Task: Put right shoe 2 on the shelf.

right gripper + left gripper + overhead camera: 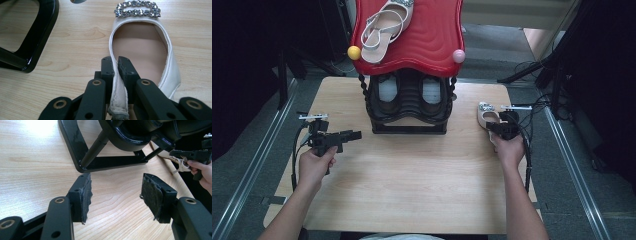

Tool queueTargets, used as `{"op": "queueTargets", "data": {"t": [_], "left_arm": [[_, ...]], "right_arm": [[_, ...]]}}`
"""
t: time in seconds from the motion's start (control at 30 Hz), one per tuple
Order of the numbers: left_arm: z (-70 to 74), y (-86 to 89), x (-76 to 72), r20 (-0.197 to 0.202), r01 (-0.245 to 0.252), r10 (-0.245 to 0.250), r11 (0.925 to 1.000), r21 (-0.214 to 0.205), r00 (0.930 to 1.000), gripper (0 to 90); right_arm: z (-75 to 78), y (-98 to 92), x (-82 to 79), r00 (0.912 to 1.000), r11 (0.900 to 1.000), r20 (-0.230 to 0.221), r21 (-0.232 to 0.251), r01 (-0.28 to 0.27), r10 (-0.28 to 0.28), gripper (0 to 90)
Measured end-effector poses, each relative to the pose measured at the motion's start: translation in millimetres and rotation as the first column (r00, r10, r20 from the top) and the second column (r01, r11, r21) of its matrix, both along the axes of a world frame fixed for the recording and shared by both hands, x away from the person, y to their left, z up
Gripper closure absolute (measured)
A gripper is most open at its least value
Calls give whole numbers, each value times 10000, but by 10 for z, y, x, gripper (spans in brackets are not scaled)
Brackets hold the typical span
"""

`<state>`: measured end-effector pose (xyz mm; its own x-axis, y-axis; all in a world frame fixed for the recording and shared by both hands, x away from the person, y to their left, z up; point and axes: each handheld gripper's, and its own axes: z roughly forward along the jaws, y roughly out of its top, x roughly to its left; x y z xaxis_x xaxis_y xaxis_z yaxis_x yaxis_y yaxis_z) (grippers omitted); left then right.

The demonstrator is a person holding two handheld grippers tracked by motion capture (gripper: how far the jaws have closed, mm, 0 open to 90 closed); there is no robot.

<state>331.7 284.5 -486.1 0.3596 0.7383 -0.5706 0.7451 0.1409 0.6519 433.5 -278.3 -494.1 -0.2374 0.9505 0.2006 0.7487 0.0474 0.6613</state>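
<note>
A cream shoe (140,47) with a rhinestone buckle (137,8) lies on the wooden table (412,170) at its right side, also seen in the high view as the shoe (485,116). My right gripper (116,65) is shut on the shoe's left side wall, one pad inside and one outside. In the high view the right gripper (501,129) sits at the shoe's near end. A matching cream shoe (384,27) rests on the red top of the shoe rack (422,45). My left gripper (115,195) hovers open over bare wood near the rack's black base (82,157); in the high view it (354,135) points at the rack.
The rack (409,102) stands at the table's far middle, with black lower tiers and a yellow knob (354,52) and a pink knob (458,56) at its front corners. Dark floor, rails and cables surround the table. Bare wood stretches across the near half.
</note>
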Motion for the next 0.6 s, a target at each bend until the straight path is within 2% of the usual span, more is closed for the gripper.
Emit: {"op": "queueTargets", "data": {"t": [0.23, 0.43, 0.6], "left_arm": [[-10, 3, 6, -12, 6, -6, 10000, 35, 10000, 418], [-11, 7, 5, -19, -22, 22, 10000, 44, 10000, 418], [-12, 5, 6, -44, -2, 2, 10000, 45, 10000, 417]], "right_arm": [[11, -69, 19, 9999, 9986, -153, 523, 65, -57, 869], [47, -156, 11, 9995, 9942, 43, 1034, 308, -314, 879], [100, -239, -8, 9987, 9831, 117, 1768, 470, -499, 883]]}}
